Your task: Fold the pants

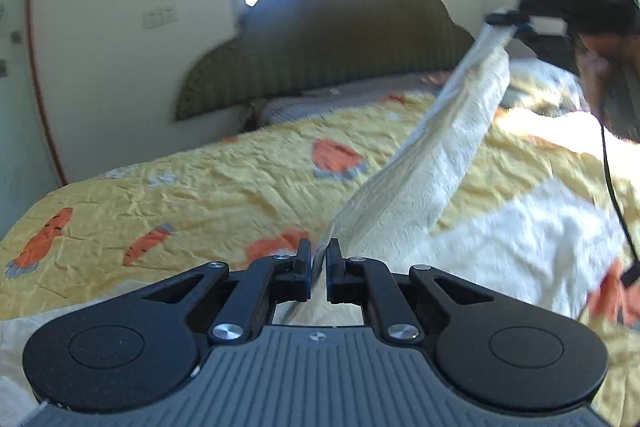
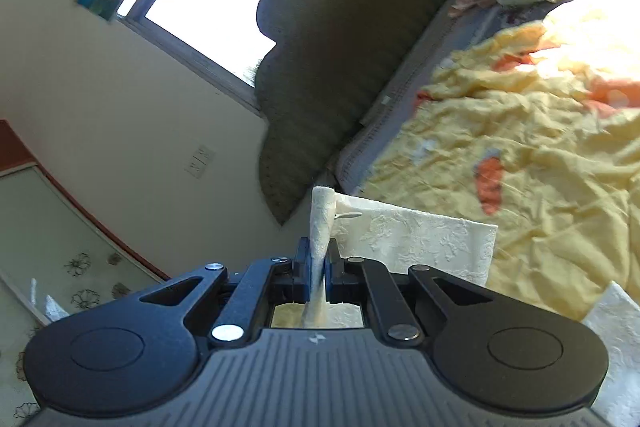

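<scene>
Left gripper (image 1: 319,259) and right gripper (image 2: 319,259) each have jaws nipped tight on an edge of the cream pants (image 1: 448,131), stretched taut between them above the bed (image 1: 200,179), likely to straighten them for folding

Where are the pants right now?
The cream pants hang stretched above the yellow bedspread, one end pinched in the left hand-held gripper, the other in the right hand-held gripper.
</scene>
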`<state>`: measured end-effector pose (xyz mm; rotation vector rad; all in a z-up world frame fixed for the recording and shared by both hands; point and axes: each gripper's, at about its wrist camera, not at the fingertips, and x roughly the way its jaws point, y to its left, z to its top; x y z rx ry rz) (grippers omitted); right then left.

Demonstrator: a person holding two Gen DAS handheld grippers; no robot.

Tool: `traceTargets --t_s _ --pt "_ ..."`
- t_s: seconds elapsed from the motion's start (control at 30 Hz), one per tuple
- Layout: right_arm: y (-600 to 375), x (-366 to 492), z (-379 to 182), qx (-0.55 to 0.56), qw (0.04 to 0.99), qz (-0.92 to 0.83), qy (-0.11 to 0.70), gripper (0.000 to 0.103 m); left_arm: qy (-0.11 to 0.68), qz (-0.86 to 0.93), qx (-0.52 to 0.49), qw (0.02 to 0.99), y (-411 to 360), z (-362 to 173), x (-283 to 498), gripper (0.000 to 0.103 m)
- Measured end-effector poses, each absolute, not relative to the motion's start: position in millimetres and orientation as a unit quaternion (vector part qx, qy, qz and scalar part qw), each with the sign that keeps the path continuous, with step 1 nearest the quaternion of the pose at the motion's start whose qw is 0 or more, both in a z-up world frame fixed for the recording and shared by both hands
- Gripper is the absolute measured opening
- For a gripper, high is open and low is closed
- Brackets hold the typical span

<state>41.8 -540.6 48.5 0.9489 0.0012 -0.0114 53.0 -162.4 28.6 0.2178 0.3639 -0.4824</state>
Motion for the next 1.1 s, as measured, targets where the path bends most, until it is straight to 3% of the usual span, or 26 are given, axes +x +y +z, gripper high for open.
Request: traceTargets --t_s 0.1,0.27,0.4,0.57,0.83,0.9,0.97,1.03,1.1 --pt "-528 3 63 0.414 0.908 0.002 -0.056 0.006 0.161 -0.247 0.093 0.951 -151 47 49 0.009" --pt "-544 -48 -15 0.454 0.873 -0.157 0.084 0.006 0.241 -0.336 0.200 0.889 -173 -9 20 0.009" --pt "-548 -86 -73 0.509 0.828 -0.206 0.117 0.006 0.249 -0.346 0.233 0.874 -181 -33 2 0.009" --pt "-541 -107 -72 0.497 0.833 -0.210 0.119 0.006 0.263 -0.357 0.206 0.873 -170 -18 10 0.009" --pt "-536 -109 -85 0.463 0.836 -0.230 0.183 0.007 0.282 -0.360 0.235 0.858 -173 -38 6 0.009" --pt "-528 -110 -75 0.437 0.844 -0.256 0.180 0.011 0.277 -0.364 0.242 0.856 -171 -35 4 0.018" --pt "-512 -110 -55 0.360 0.849 -0.347 0.168 0.026 0.275 -0.374 0.237 0.853 -165 -30 3 0.027" --pt "-490 -108 -35 0.284 0.852 -0.418 0.137 0.032 0.278 -0.383 0.228 0.851 -159 -24 1 0.038" --pt "-465 -94 -19 0.232 0.890 -0.374 0.120 0.033 0.285 -0.394 0.218 0.846 -150 -18 -2 0.041"
